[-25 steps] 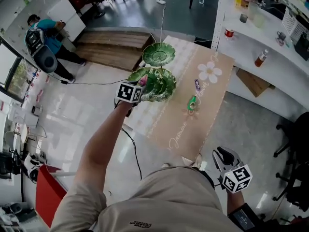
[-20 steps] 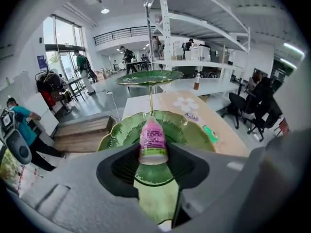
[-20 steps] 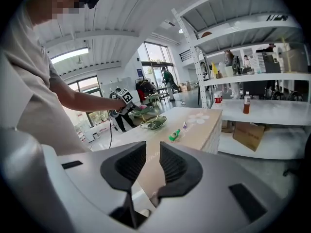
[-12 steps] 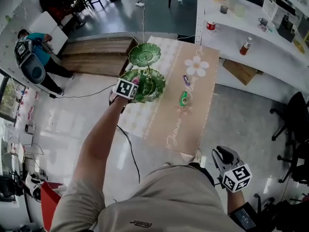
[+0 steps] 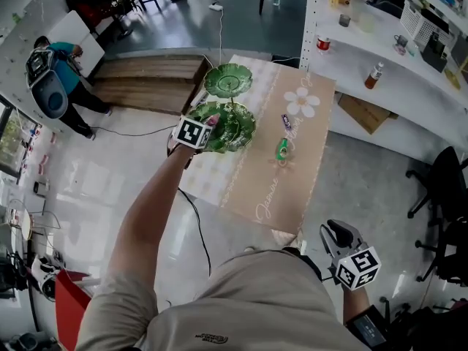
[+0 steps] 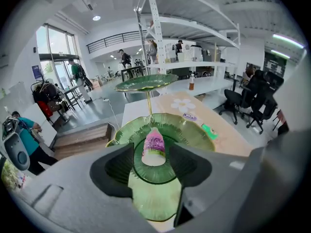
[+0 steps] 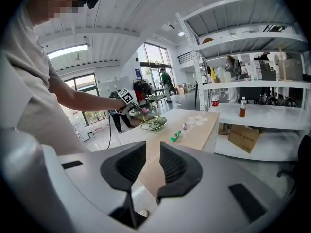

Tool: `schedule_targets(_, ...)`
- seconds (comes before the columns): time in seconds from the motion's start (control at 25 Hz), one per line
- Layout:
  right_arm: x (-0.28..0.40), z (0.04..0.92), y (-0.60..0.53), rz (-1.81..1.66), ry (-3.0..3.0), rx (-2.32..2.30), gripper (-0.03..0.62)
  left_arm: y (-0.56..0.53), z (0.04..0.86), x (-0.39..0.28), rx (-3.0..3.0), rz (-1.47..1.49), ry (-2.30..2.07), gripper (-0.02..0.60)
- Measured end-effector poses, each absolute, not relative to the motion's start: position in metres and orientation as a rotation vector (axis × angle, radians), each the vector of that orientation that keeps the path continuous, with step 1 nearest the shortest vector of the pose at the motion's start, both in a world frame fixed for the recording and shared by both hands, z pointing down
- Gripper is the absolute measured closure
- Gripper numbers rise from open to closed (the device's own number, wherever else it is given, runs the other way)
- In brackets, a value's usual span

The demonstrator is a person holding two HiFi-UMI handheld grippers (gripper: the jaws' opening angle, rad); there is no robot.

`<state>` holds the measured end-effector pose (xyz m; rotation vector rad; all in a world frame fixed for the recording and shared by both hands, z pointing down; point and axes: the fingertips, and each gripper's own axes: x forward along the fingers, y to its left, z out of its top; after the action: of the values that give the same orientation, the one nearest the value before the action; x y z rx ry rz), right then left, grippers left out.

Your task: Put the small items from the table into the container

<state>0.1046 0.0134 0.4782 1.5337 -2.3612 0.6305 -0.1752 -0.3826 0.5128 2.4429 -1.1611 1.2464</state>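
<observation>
My left arm is stretched straight out, with the left gripper (image 5: pixel 207 129) angled down over the lower green dish (image 6: pixel 194 130) of the two-tier stand. Its jaws are opening. The pink bottle (image 6: pixel 154 148) sits between them on that dish, pads just clear of it. The upper dish (image 6: pixel 146 82) is just beyond the gripper. A green tube (image 5: pixel 282 149) and a purple packet (image 5: pixel 286 121) lie on the table (image 5: pixel 278 189) to that gripper's right, apart from it. My right arm is tucked by my hip. The right gripper (image 7: pixel 153 161) is off the table's near edge and points toward it. Its jaws are slightly apart and empty, with the tube well ahead.
</observation>
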Motion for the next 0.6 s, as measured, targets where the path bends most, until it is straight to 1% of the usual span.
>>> schedule_targets(0.16,0.091,0.478,0.013,0.617,-2.377,1.492,0.496,-0.363,0.479,-0.180,2.522,1.104,-1.178,0.367)
schedule_targets(0.36,0.067,0.480,0.009,0.595,-2.410,1.424,0.497,-0.312,0.439,-0.189,2.619,0.878,-1.184,0.367)
schedule_targets(0.6,0.032,0.475,0.005,0.564,-2.452,1.326,0.497,-0.229,0.421,-0.195,2.645,0.623,-1.119,0.367)
